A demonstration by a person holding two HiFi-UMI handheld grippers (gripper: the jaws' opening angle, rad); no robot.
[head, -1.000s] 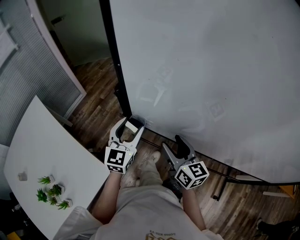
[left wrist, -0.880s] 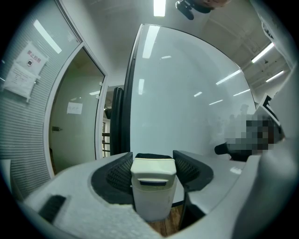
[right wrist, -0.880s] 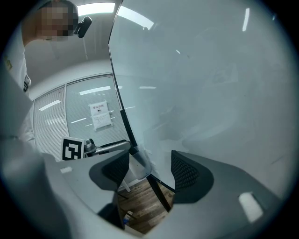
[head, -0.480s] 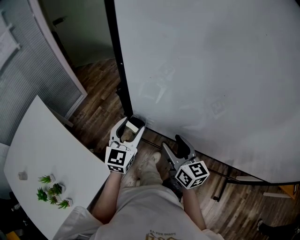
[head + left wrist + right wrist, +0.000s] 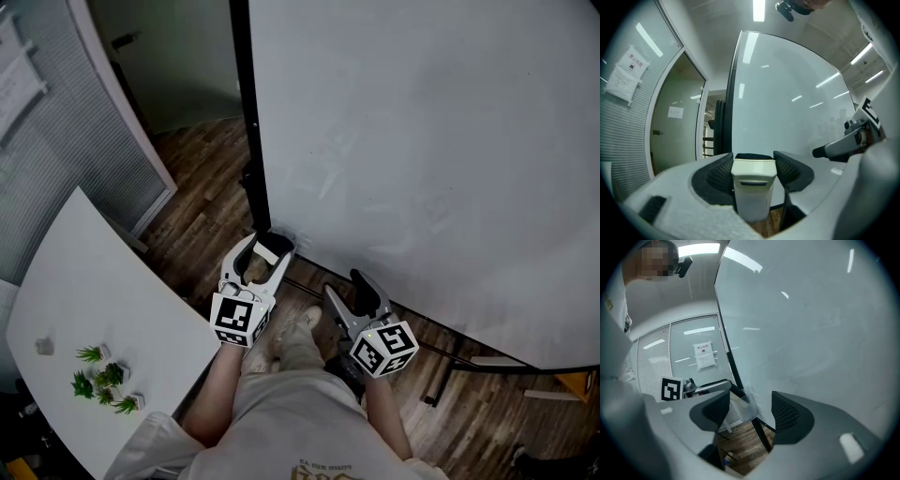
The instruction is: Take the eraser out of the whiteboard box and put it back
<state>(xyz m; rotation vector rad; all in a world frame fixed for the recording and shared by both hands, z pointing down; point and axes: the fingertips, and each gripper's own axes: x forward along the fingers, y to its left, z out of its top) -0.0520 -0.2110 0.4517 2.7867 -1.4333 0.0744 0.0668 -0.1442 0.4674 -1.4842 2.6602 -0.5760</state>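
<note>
My left gripper [image 5: 266,247] is shut on a white eraser [image 5: 264,253], just in front of the whiteboard's [image 5: 422,141] lower left corner. In the left gripper view the eraser [image 5: 753,197] stands upright between the dark pads [image 5: 718,175], its black felt on the far end. My right gripper [image 5: 345,288] hangs to the right of it, open, with nothing between its jaws. In the right gripper view, the gap of that gripper [image 5: 750,411] frames a clear plastic box [image 5: 741,408] fixed at the board's corner. Whether the eraser touches the box I cannot tell.
A white table [image 5: 94,300] with small green plants [image 5: 103,380] lies at the left. The board's black post [image 5: 251,141] and floor legs [image 5: 441,380] stand on wooden flooring. A blinds-covered partition [image 5: 56,131] is at the far left. The person's legs are below the grippers.
Neither gripper has moved and the eraser stays in the left jaws; only the head view has drifted slightly.
</note>
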